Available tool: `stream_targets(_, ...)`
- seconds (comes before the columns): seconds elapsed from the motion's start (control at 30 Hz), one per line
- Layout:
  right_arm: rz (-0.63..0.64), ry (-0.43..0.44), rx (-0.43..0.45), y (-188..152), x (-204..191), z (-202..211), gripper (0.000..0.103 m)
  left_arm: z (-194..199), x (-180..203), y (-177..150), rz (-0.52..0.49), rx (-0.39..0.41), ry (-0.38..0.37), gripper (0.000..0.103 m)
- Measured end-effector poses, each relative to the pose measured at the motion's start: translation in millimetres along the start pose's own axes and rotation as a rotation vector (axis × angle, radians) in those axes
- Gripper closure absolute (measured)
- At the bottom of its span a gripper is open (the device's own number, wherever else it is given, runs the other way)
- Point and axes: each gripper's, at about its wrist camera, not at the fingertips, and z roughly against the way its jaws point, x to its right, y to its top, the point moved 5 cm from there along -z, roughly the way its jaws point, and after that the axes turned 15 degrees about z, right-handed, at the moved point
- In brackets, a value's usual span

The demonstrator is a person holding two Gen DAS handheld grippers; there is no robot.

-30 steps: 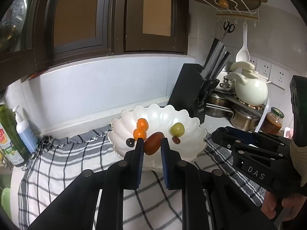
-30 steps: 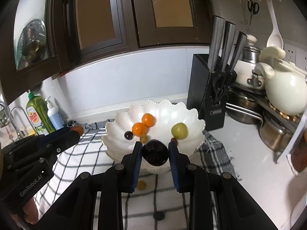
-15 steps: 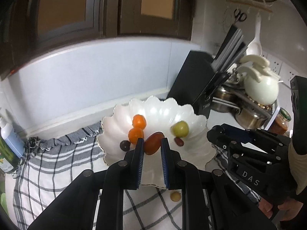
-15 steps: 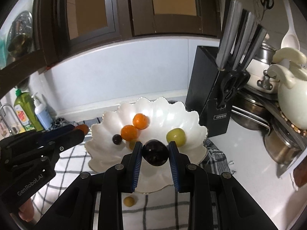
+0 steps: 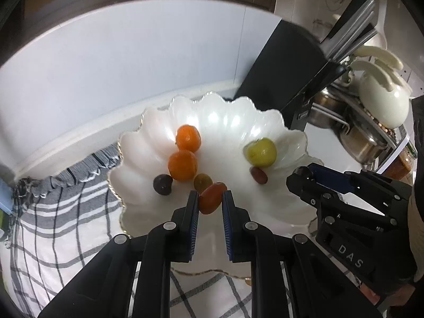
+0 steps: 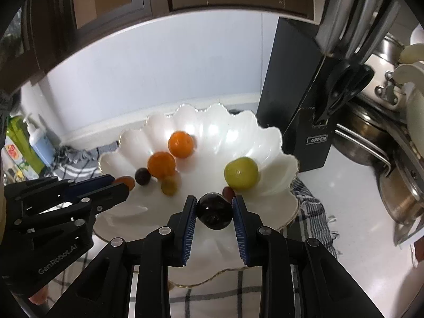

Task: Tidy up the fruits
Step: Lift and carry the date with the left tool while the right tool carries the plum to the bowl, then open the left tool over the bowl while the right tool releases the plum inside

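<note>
Between the left gripper's [image 5: 210, 201] blue pads sits a red tomato [image 5: 212, 197], clamped at the fingertips; a second ago it hung over the near rim of the bowl [image 5: 288, 137], and now it is over the bowl's floor, with the rim fallen back below the fingers. Just past the fingertips lie a yellow-green grape [image 5: 202, 181], a dark grape [image 5: 162, 184] to the left and two oranges [image 5: 182, 164] beyond; a green fruit [image 5: 261, 151] and a small red grape [image 5: 259, 175] lie ahead to the right. Clamped in the right gripper [image 6: 214, 213] is a dark plum [image 6: 214, 214], likewise carried from before the rim to above the bowl's near part, with the green fruit [image 6: 240, 173] just ahead of its right finger. Both grips are unchanged. Beside the right fingers, at left, the left gripper [image 6: 120, 182] reaches in over the bowl [image 6: 278, 143] with its tomato [image 6: 126, 181]. Behind the bowl stands a knife block [image 6: 294, 100].
</note>
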Motion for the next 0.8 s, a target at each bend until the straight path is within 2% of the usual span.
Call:
stream_targets(0.17, -0.001, 0.019, -0.045, -5, 1, -14, 0.074, -16, -3, 0, 0.017, -0.042, -0.001, 0.083)
stream_targets(0.23, 0.0, 0.017, -0.051, -6, 2, -17, 0.073, -20, -3, -1, 0.018, -0.055, 0.002, 0.078)
stream_targets(0.3, -0.003, 0.016, -0.062, -7, 3, -20, 0.071, -22, -4, -2, 0.024, -0.061, 0.008, 0.066)
stream_targets(0.37, -0.012, 0.016, -0.063, -7, 5, -20, 0.065, -21, -5, -1, 0.02, -0.049, 0.017, 0.063)
stream_targets(0.43, -0.011, -0.001, -0.058, -7, 7, -18, 0.057, -18, -6, 0, 0.014, -0.04, 0.027, 0.056)
stream_targets(0.53, -0.005, -0.023, -0.049, -7, 9, -11, 0.056, -9, -9, 1, 0.009, -0.014, 0.05, 0.051)
stream_targets(0.63, -0.004, -0.053, -0.033, -7, 11, 0, 0.048, 2, -13, 2, 0.014, 0.013, 0.061, 0.047)
stream_targets(0.8, 0.004, -0.102, 0.013, -8, 11, 25, 0.046, 26, -17, 1, 0.015, 0.069, 0.067, 0.041)
